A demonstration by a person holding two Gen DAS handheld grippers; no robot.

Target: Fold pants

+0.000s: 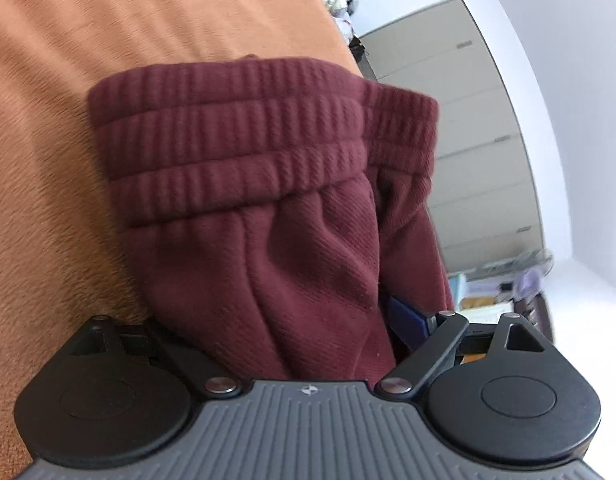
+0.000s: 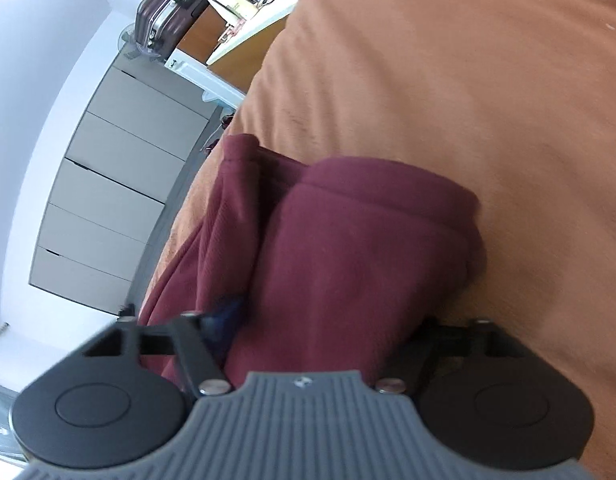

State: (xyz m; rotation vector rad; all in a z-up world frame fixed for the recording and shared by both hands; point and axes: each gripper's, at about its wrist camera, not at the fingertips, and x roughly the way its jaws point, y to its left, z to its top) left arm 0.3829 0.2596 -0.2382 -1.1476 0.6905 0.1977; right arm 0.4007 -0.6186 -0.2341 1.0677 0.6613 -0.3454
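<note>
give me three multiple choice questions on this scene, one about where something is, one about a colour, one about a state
1. What do the pants lie on?
A. an orange-brown blanket
B. a glass table
C. a tiled floor

2. What colour are the pants?
A. navy
B. maroon
C. grey

3. How is the ribbed waistband arranged?
A. laid out as a single flat layer
B. stacked in several layers
C. turned inside out and knotted

Answers:
1. A, the orange-brown blanket surrounds the fabric in both wrist views.
2. B, the cloth is dark red throughout.
3. B, the left wrist view shows ribbed bands piled one on another.
</note>
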